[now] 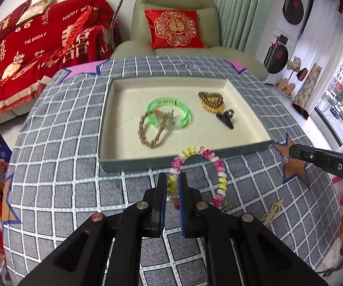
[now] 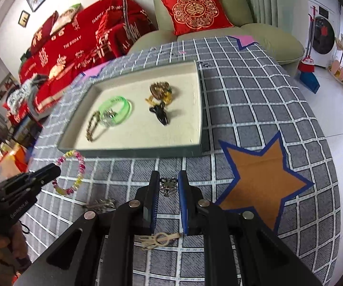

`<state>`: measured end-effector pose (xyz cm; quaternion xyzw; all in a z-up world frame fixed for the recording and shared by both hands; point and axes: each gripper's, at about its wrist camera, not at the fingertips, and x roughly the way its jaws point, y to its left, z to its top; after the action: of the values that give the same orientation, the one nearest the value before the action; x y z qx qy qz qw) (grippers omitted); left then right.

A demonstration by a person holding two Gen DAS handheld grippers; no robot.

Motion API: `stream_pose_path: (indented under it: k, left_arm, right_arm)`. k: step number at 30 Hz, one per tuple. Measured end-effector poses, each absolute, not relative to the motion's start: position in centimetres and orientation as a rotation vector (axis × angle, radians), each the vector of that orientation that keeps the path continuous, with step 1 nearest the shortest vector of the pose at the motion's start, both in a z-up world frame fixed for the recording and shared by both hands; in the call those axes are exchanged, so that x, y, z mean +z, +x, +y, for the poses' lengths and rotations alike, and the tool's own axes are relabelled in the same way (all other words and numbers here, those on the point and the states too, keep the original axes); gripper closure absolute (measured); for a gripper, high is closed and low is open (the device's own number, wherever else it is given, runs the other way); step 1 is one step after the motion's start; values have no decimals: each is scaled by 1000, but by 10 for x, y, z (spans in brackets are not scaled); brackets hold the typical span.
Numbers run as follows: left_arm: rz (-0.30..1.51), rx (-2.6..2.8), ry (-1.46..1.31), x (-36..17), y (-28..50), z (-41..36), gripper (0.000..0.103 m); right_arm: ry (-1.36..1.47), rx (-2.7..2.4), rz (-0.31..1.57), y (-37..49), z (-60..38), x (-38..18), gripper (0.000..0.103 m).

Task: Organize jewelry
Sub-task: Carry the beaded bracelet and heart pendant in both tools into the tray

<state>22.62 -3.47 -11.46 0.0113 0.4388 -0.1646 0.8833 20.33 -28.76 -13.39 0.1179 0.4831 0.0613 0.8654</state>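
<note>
Left gripper (image 1: 173, 178): closed on one side of the beaded bracelet (image 1: 197, 176), bulk of the loop hanging free to the right of the fingers, just short of the tray's near wall.
Beaded bracelet risk: thin pinch on a few round, glossy beads; could roll out of the pads and drop onto the checked cloth (image 1: 64, 157), or catch the near wall on the way over if carried low.
Right gripper (image 2: 168, 178): pinching a small silver ornament (image 2: 168, 187) between the blue pads, above the cloth and near the orange star patch (image 2: 264, 181).
Silver ornament risk: small and irregular, held near the tips; likely to twist or slip out with any loosening, then hard to re-grip against the cloth.
Tray (image 1: 114, 164): shallow, cream-lined, already holding a green bangle (image 1: 169, 113), a gold rope chain (image 1: 151, 128) lying across it, a brown bead cluster (image 1: 210, 100) and a black clip (image 1: 226, 118).
Tray risk: a release over the chain and bangle would tangle the pieces; bare lining at the near right looks the safer drop.
Loose pieces on cloth: a pale wooden clip (image 2: 158, 238) beneath the right fingers, a metallic hair clip (image 2: 100, 205) to its left; could be swept aside or snagged by a low pass.
Both tools together: converging on the same tray edge, so a collision seems possible.
</note>
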Motion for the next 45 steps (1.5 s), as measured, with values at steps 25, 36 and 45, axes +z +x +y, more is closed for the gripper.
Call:
stream_pose_path:
  k: [25,36,45]
  left_arm:
    - [849,-270,-50,-91,288,-22,83]
    - [862,-262,-37,-103,310,-32,83]
    - [895,-223,-3,-135,336,-47,83]
  right_arm:
    - [362,157,987,279,-299,-103,86]
    - [369,151,994,310,-296,-114,86]
    - [385,138,1004,331,-294,-143,86]
